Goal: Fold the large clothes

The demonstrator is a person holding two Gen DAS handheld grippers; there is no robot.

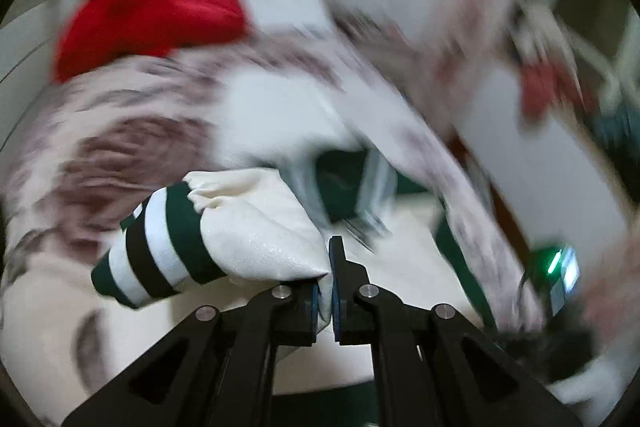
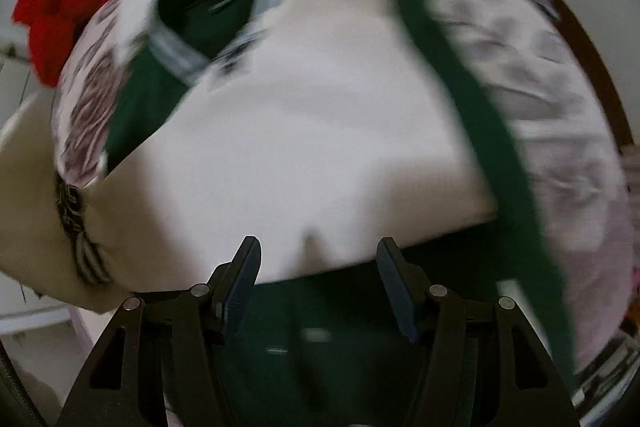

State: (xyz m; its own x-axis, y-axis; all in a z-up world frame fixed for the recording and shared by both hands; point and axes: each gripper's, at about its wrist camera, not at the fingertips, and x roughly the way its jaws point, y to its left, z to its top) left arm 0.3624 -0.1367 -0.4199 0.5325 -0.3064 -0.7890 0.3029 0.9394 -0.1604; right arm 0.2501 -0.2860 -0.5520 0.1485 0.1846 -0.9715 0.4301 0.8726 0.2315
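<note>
Here, your left gripper (image 1: 326,291) pinched the jacket's cream sleeve (image 1: 256,227) near its striped cuff (image 1: 160,247); your right gripper (image 2: 316,283) hung open above the jacket (image 2: 320,115), spread on the floral bedspread (image 2: 560,107). The cloth looked soft, floppy; grip seams.

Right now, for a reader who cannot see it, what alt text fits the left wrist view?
The left gripper is shut on a cream sleeve with a green-and-white striped cuff. Behind, blurred by motion, lie a patterned sheet and a red garment.
</note>
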